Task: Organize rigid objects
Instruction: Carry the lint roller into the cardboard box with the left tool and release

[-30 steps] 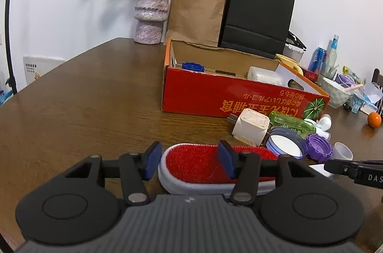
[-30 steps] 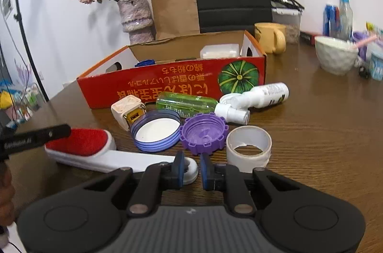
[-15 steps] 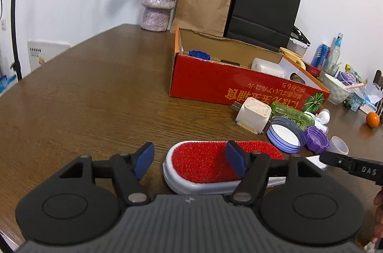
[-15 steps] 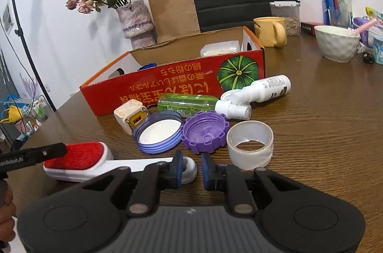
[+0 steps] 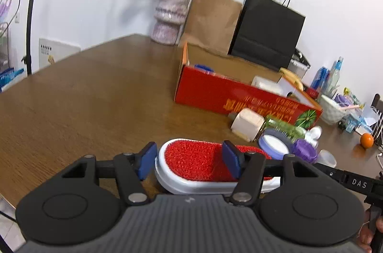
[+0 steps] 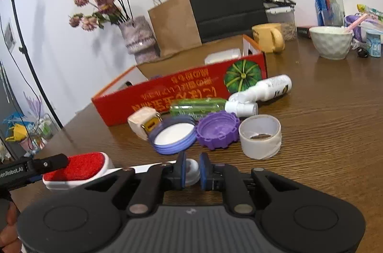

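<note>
Left wrist view: the red lint brush (image 5: 191,163) lies low in the middle on the desk (image 5: 83,97). The left hand-held gripper (image 5: 189,163) is closing around its head, not pressing yet. The right hand-held gripper (image 6: 191,170) is clamped on its white handle, probably to steady it. The red box (image 5: 229,95) waits upper right.

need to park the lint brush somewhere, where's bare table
Bare wood stretches left of the red box, toward the vase. Another open patch lies right of the tape roll. Crowded: lids and bottles packed between box and lint brush.
</note>
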### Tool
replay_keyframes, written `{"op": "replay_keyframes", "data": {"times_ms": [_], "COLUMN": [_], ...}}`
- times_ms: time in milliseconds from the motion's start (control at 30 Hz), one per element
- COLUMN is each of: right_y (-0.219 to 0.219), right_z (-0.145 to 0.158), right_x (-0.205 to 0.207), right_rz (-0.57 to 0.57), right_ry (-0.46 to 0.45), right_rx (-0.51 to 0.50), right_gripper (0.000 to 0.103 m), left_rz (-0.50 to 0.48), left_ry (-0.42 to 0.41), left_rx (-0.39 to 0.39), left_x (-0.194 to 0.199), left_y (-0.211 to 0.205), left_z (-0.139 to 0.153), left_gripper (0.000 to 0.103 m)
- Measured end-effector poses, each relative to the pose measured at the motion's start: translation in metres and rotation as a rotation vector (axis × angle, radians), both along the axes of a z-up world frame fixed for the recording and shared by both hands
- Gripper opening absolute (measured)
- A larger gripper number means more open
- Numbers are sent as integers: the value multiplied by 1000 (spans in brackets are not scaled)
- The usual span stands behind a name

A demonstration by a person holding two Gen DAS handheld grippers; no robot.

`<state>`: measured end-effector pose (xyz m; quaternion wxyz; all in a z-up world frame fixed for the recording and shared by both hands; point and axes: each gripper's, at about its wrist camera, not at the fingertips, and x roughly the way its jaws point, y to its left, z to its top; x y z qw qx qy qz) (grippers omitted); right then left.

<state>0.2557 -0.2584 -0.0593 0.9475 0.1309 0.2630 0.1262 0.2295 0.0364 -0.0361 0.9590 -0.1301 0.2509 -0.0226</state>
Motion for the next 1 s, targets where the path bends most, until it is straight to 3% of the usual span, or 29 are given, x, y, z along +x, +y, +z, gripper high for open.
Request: {"op": "replay_keyframes", "data": {"times_ms": [267, 533, 767, 1000], "right_y": [-8, -21, -27, -25], "right_z": [42, 98, 112, 80], "right_x": [8, 92, 193, 274], "right_rz": [-14, -5, 4, 16], "right_ry": [-95, -131, -50, 102], "right_rx": [3, 6, 9, -30], "right_gripper": [12, 12, 12, 12], "left_rz": [-11, -15, -14, -13], "left_ry": [-96, -190, -119, 0], "left_rx": [5, 67, 44, 55], "left_x": [18, 96, 195, 271], "left_y": [-7, -26, -28, -36], "left_z": [40, 95, 105, 72], "left_gripper": [60, 60, 60, 60]}}
